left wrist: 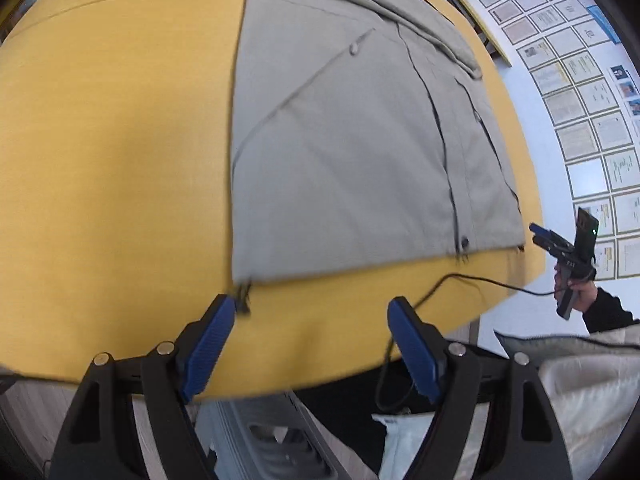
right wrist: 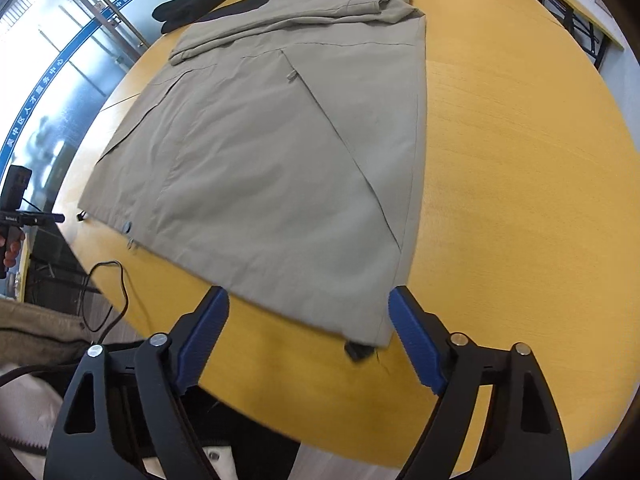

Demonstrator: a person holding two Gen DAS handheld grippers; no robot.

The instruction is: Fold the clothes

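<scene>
Both grippers wide open, jacket flat on the desk

Both sets of blue ribbed fingers are spread wide and holding nothing. The left gripper (left wrist: 311,344) hovers over the near rim of the round yellow wooden desk (left wrist: 100,140), just short of the hem of the grey-green fabric jacket (left wrist: 340,152). Its left-side finger (left wrist: 208,352) sits right next to the dangling drawstring at the hem corner; can't tell if it actually touches, that bit is blurry. The other finger is over bare wood, near a thin black cable (left wrist: 440,284) that loops across the desk edge.

The right gripper (right wrist: 309,338) is also released, and it straddles the near hem corner of the jacket (right wrist: 280,160), so the cloth edge lies between the two fingers without being pinched. A small black cord toggle (right wrist: 356,350) pokes out from under that corner, between the fingers.

The jacket lies flat and front-up across the middle of the desk (right wrist: 520,160), with the sleeves folded in over the top end. A dark black garment (right wrist: 200,0) lies at the far edge beyond it.
</scene>
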